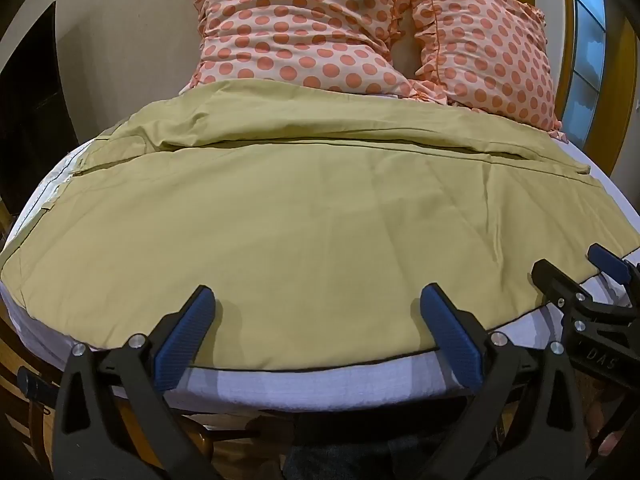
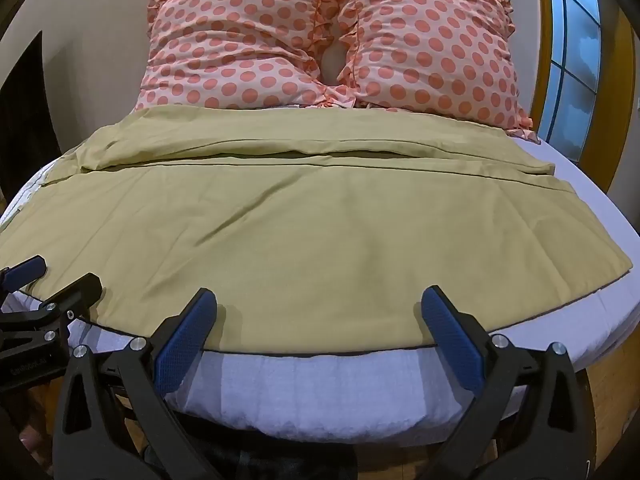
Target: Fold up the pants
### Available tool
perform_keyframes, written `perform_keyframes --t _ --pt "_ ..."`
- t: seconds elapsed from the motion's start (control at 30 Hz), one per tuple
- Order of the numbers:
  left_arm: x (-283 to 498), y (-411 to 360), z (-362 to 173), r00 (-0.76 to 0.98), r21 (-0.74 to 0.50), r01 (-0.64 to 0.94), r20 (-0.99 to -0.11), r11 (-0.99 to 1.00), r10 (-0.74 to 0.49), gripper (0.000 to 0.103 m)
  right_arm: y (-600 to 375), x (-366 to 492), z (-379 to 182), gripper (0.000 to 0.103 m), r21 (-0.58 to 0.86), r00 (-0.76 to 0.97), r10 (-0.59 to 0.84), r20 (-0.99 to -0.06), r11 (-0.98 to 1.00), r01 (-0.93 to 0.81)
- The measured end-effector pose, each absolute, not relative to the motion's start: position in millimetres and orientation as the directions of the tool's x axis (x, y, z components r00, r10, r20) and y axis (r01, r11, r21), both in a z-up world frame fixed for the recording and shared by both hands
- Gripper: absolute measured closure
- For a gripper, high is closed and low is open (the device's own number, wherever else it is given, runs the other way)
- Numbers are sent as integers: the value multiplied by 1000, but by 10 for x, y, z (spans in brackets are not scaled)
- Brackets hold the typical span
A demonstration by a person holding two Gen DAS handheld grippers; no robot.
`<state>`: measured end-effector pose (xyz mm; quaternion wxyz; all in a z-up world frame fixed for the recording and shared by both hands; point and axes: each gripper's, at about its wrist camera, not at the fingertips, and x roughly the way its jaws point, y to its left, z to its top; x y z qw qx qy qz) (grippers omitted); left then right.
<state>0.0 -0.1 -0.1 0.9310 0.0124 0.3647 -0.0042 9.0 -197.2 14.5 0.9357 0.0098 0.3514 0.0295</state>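
Olive-tan pants (image 1: 312,216) lie spread flat across the white bed (image 1: 320,384), one leg in front of the other, near hem at the bed's front edge; they also show in the right wrist view (image 2: 304,224). My left gripper (image 1: 318,300) is open, its blue pads just above the near hem, holding nothing. My right gripper (image 2: 319,300) is open over the same hem, further right, and empty. It shows at the right edge of the left wrist view (image 1: 576,268). The left gripper shows at the left edge of the right wrist view (image 2: 56,272).
Two pink polka-dot pillows (image 2: 328,44) stand against the wall behind the pants. A window (image 2: 572,60) is at the right. A dark doorway (image 1: 28,120) is at the left. White mattress (image 2: 328,392) edge runs below the hem, wooden floor underneath.
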Motion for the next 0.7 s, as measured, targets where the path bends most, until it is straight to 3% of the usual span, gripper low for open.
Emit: perform_keyframes --t 0.7 --pt "1 -1 -1 733 21 17 -680 1000 2 2 -1970 89 146 1 40 754 63 -654 998 -49"
